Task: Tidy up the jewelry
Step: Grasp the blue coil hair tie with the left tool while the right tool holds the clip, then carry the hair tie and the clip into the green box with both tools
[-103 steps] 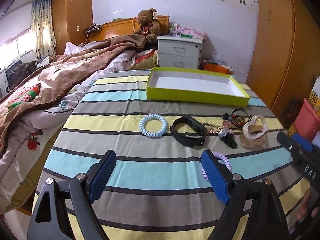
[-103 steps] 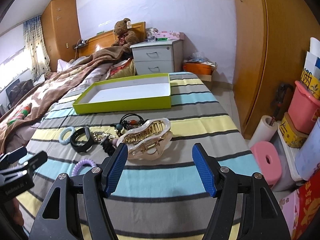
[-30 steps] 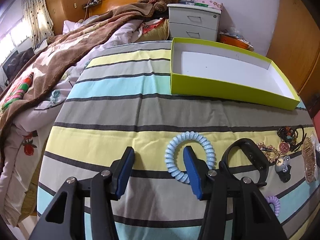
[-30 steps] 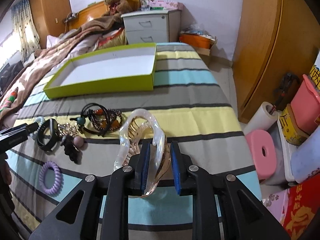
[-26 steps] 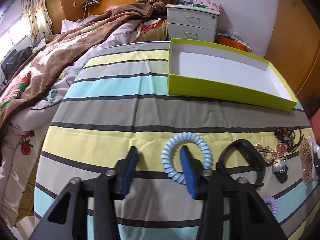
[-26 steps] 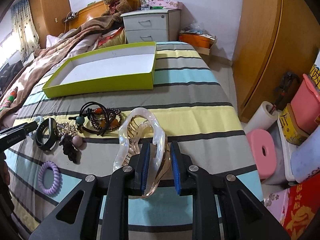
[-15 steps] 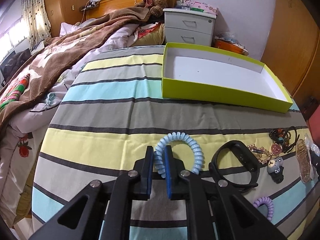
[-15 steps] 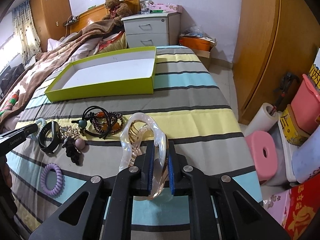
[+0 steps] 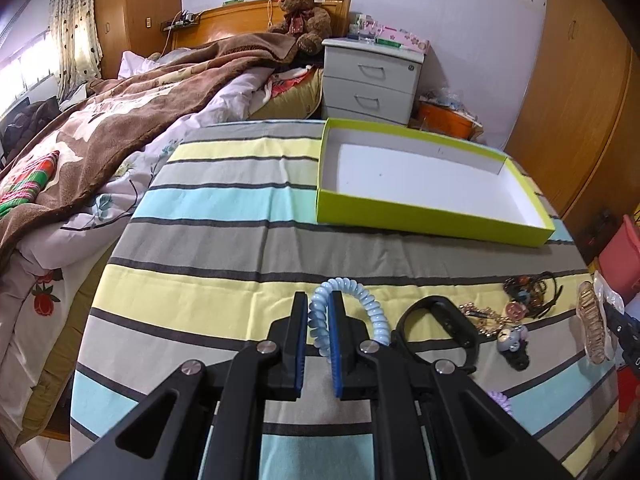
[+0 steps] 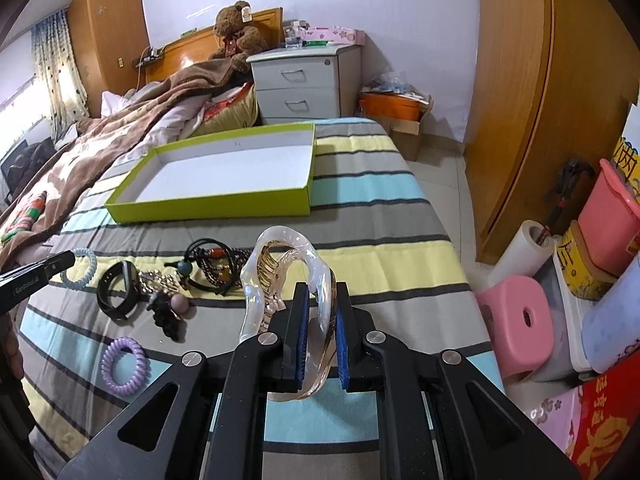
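The tabletop has a striped cloth. Far ahead of both sets of fingers sits the green box, its long side running across. The right gripper pinches the clear hair claw, which stands up on its edge; its lower part hides behind the fingers. The left gripper pinches the blue coil band, and its near side is hidden. The purple band right of the left fingers is mostly covered.

A home bedroom: bed, teddy bear, nightstand, wardrobes.
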`<action>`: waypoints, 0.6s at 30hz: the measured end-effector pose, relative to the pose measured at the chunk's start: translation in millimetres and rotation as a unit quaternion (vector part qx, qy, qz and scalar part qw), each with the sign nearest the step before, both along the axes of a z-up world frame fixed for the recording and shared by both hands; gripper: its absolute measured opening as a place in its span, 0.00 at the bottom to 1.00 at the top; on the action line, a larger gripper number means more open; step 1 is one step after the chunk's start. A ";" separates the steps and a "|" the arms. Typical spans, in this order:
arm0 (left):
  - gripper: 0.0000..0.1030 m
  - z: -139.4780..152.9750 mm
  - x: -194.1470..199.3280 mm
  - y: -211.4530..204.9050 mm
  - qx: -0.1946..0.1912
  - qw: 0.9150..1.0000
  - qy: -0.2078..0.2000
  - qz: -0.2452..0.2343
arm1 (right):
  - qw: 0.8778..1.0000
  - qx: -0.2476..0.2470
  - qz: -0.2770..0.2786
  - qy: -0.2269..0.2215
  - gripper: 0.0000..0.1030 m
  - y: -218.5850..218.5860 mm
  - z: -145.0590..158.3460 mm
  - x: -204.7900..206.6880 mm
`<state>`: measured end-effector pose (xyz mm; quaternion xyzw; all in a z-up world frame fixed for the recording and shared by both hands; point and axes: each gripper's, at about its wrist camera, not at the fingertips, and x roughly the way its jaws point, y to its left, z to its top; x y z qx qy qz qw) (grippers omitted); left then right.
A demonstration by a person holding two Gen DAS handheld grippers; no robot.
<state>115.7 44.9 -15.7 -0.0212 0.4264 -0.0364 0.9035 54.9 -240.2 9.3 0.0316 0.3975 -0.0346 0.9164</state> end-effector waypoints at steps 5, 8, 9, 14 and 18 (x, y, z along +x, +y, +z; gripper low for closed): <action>0.10 13.9 -1.5 -0.8 -0.006 1.000 -0.013 -0.002 | 1.000 -0.001 0.005 -0.012 0.12 2.3 13.0 2.5; 0.10 21.5 0.3 -2.5 -0.009 1.000 -0.020 -0.005 | 1.000 -0.002 0.007 -0.017 0.12 3.7 20.5 8.9; 0.10 23.3 1.8 -2.9 -0.011 1.000 -0.022 -0.006 | 1.000 -0.002 0.007 -0.020 0.12 4.0 23.6 12.2; 0.10 32.3 17.1 -4.9 -0.026 0.999 -0.024 -0.012 | 1.000 -0.004 0.016 -0.021 0.12 4.8 32.6 32.8; 0.10 39.3 30.6 -10.4 -0.031 0.999 -0.031 -0.019 | 0.999 -0.001 0.026 -0.023 0.12 7.1 37.7 53.7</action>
